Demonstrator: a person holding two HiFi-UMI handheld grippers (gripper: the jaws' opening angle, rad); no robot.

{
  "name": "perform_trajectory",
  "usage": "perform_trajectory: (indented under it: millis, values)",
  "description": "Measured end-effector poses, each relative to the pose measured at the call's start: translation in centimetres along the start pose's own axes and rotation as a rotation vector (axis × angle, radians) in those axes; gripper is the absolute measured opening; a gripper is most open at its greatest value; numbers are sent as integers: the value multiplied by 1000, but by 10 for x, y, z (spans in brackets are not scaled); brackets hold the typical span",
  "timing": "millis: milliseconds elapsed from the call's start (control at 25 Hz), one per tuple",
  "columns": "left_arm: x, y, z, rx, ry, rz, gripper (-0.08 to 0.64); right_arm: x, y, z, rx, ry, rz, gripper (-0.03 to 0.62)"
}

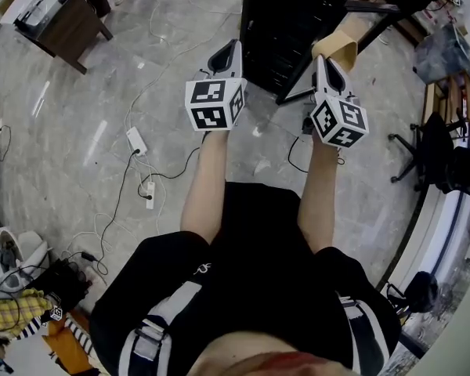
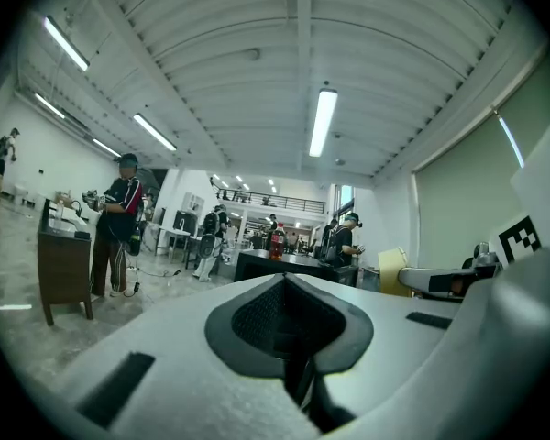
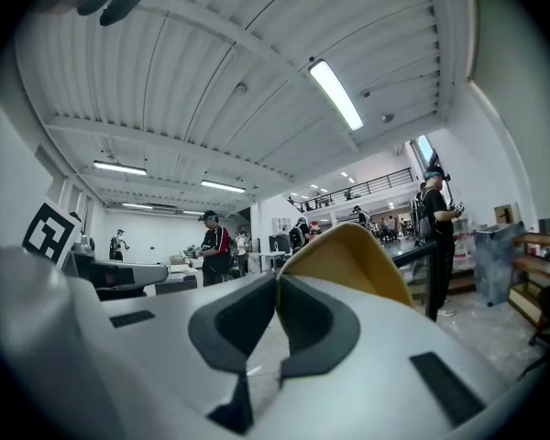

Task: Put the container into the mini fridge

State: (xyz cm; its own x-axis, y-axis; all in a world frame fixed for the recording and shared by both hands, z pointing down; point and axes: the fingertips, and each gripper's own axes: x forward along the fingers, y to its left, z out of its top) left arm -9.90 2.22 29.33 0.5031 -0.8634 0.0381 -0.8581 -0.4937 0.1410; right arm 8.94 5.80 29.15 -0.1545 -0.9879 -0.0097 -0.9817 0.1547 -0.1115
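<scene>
My right gripper [image 1: 323,59] is shut on the rim of a tan, cup-like container [image 1: 338,47], held at chest height. In the right gripper view the container's yellowish wall [image 3: 348,255] rises just beyond the closed jaws [image 3: 277,278]. A little to the left, my left gripper [image 1: 225,52] is shut with nothing in it; its pads meet in the left gripper view [image 2: 289,278]. The black mini fridge [image 1: 290,22] stands on the floor just ahead of both grippers. It shows far off in the left gripper view [image 2: 284,264] with a red bottle [image 2: 277,244] on top.
A brown desk [image 1: 59,22] stands at the far left. Cables and a power strip [image 1: 136,140] lie on the marble floor. Black stand legs [image 1: 376,14] cross beside the fridge, and an office chair [image 1: 435,147] is at the right. Other people [image 2: 119,223] stand in the hall.
</scene>
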Motion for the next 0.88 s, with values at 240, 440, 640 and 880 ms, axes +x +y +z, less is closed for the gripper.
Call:
perform_trajectory:
  millis: [240,440,640,880]
  values:
    - [36,3,-14,1,25,-11,6,32,-20,-14,9,14,-13,20]
    - [82,26,-23,-1,45,17,6,88,-29,-31,13,43,21,20]
    - [135,46,-47,-19,106,49,6,150,-36,-62,36,113,70,20]
    - [208,65,-71,-12,183,63,6,227,-57,-97,94,180,105,20]
